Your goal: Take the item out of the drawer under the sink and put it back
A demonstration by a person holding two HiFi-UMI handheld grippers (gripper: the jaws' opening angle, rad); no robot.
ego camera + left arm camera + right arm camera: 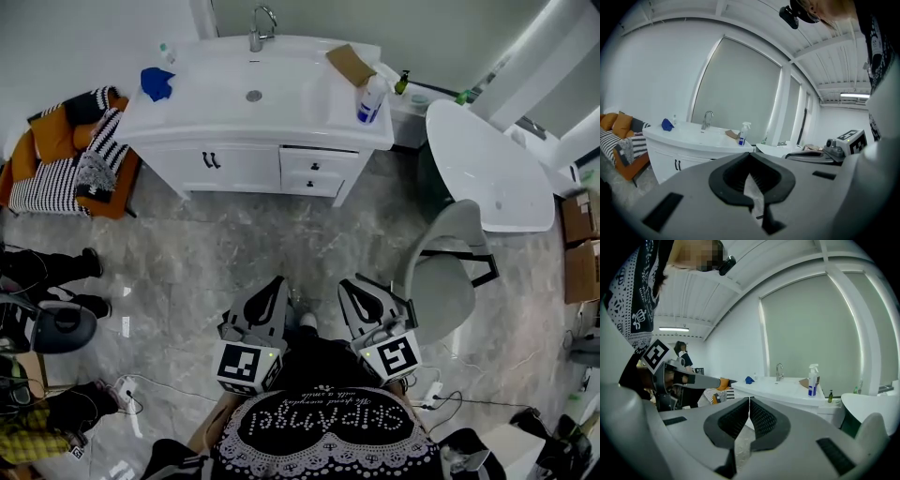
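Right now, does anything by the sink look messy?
Nothing broken or spilled; the drawers are shut. A crumpled blue cloth sits at the left edge of the sink top, and a brown card lies askew beside the spray bottle.

light: bright, even, soft | source: ceiling strip lamp (854, 95), pale window (811, 329) | shadows: faint | glare: floor (187, 272) sheen | edges: fisheye bend, black corners | blur: foreground soft
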